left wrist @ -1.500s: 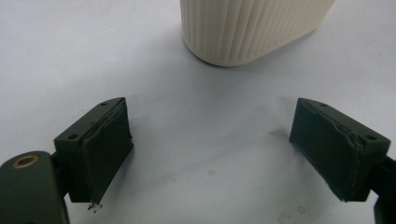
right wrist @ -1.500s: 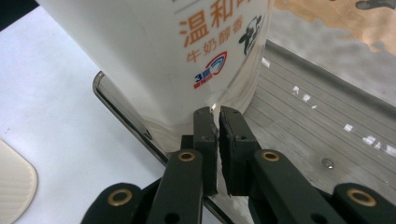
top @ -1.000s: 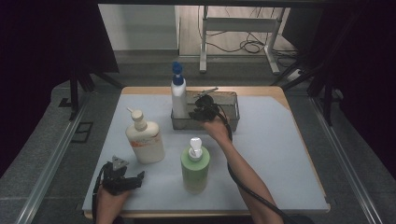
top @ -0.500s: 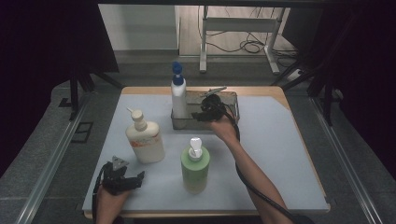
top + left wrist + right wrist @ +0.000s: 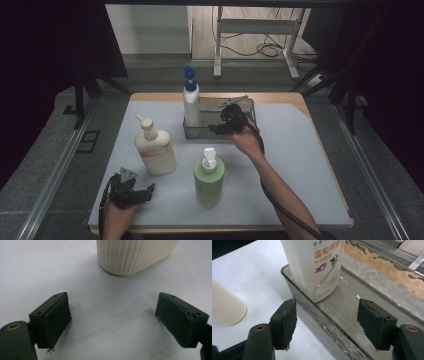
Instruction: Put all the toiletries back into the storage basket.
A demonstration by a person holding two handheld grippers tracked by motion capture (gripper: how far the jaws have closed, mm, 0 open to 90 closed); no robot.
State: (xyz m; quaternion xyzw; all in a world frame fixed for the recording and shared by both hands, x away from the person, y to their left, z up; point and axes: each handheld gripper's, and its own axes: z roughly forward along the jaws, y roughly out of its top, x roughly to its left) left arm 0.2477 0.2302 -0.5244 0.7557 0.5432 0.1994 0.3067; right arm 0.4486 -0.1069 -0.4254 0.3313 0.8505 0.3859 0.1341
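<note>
While the person works at a white table (image 5: 310, 165), 3 pump bottles are being sorted into a metal tray.

Tray: a grey metal tray (image 5: 250, 112) sits at the far middle of the table.
White bottle: the blue-capped white bottle (image 5: 191, 102) stands upright inside the tray's left end; the right gripper view shows its base on the tray floor.
Right gripper: the right gripper (image 5: 220, 129) hovers at the tray's near rim, just beside that bottle; its jaws have just been opening and stand apart with nothing between them.
Left gripper: the left gripper (image 5: 145, 191) rests low at the near left, jaws wide apart and empty, facing the cream bottle (image 5: 156, 150).
Green bottle: the green bottle (image 5: 209, 177) stands near the front middle, apart from both grippers.
Step in hand: judged, the release of the white bottle into the tray.
Next move: likely backing the right gripper clear without tipping the bottle, then grasping 1 of the 2 remaining bottles squarely around its body.
</note>
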